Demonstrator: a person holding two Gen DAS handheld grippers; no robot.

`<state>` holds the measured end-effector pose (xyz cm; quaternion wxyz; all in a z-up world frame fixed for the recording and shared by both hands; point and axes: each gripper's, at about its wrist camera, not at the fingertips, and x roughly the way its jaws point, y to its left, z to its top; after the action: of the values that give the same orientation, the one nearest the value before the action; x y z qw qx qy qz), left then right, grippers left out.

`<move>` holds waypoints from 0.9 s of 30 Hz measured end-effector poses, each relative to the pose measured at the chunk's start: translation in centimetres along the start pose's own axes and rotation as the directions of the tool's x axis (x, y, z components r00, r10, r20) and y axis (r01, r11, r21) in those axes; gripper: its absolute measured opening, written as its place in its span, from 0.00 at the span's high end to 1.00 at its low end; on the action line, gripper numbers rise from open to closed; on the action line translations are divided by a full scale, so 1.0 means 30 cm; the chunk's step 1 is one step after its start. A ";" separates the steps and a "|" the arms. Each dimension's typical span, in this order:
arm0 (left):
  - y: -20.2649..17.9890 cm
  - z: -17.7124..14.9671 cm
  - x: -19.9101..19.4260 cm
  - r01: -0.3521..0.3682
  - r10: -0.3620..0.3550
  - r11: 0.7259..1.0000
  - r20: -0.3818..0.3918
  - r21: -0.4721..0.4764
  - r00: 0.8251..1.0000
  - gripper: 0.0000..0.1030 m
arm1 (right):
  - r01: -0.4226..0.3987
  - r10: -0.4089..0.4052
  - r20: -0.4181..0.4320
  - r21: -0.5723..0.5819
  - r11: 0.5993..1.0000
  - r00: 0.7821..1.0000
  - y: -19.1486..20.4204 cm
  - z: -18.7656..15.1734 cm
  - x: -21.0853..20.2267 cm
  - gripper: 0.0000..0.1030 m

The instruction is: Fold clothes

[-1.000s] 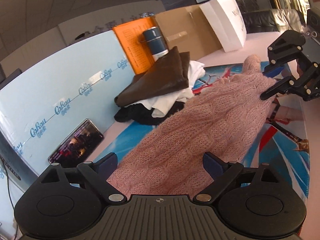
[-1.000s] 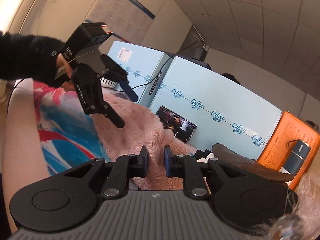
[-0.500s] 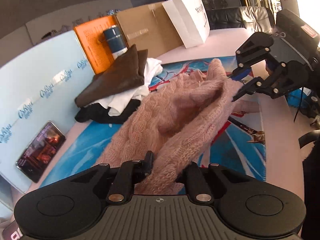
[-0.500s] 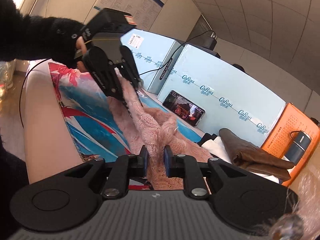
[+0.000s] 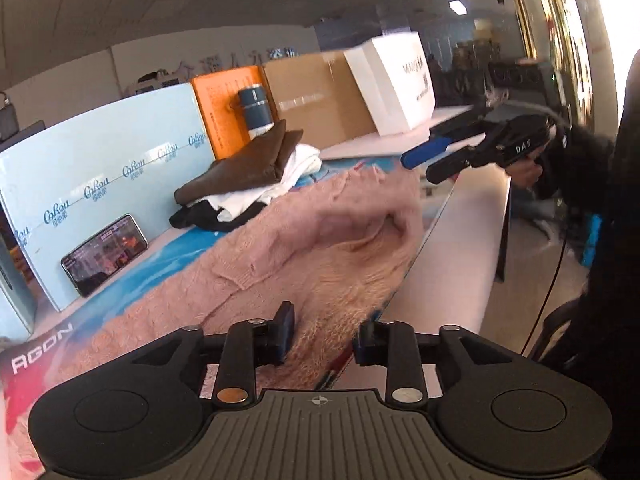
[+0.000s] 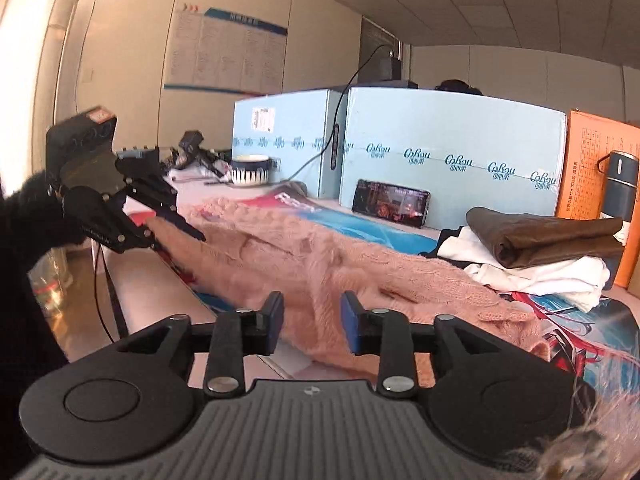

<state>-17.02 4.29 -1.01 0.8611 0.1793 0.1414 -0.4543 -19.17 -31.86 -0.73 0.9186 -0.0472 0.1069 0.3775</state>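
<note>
With both the left gripper (image 5: 322, 336) and right gripper (image 6: 312, 322) opening off the pink knit sweater (image 5: 320, 248), its fresh fold at lower centre may spring loose.

The sweater (image 5: 320, 248) is fuzzy pink knit; the mat (image 6: 376, 226) under it is glossy printed; the box (image 5: 320, 96) is matt cardboard.

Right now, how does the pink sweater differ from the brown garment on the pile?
The pink sweater is fuzzy knit and lies loose and spread out; the brown garment looks smooth and is folded compact. The sweater lies on the printed mat; the brown one tops a stack of clothes. Both are clothing.
</note>
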 end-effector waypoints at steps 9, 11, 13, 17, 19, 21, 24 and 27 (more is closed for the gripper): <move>0.195 -0.029 -0.199 -0.021 0.123 0.954 0.325 -0.299 0.938 0.04 | 0.353 -0.385 0.031 0.338 0.872 0.922 -0.257 0.057 0.013 0.18; 0.221 -0.031 -0.201 -0.155 0.244 0.930 0.245 -0.333 0.938 0.02 | 0.387 -0.391 -0.083 0.430 0.816 0.917 -0.325 0.039 0.080 0.18; 0.258 -0.024 -0.182 -0.388 0.441 0.863 0.105 -0.324 0.891 0.02 | 0.418 -0.385 -0.167 0.445 0.792 0.908 -0.349 0.017 0.145 0.18; 0.444 -0.061 -0.146 -0.676 0.668 0.656 -0.157 -0.337 0.727 0.03 | 0.492 -0.391 -0.313 0.391 0.778 0.866 -0.339 -0.001 0.238 0.24; 0.532 -0.098 -0.133 -0.722 0.682 0.615 -0.246 -0.316 0.689 0.04 | 0.487 -0.383 -0.329 0.343 0.803 0.863 -0.310 -0.002 0.263 0.43; 0.607 -0.132 -0.098 -0.724 0.644 0.612 -0.332 -0.317 0.689 0.09 | 0.482 -0.384 -0.340 0.278 0.831 0.859 -0.286 0.004 0.288 0.58; 0.664 -0.181 -0.024 -0.689 0.533 0.654 -0.457 -0.312 0.712 0.68 | 0.478 -0.405 -0.347 0.157 0.864 0.846 -0.249 0.020 0.323 0.83; 0.639 -0.180 0.013 -0.668 0.512 0.682 -0.459 -0.296 0.726 0.91 | 0.498 -0.476 -0.317 -0.014 0.867 0.820 -0.211 0.046 0.333 0.88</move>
<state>-1.29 16.39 -2.55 0.9409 0.0907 0.3200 -0.0643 -7.59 -29.29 -1.67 0.9571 -0.0996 0.2471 0.1142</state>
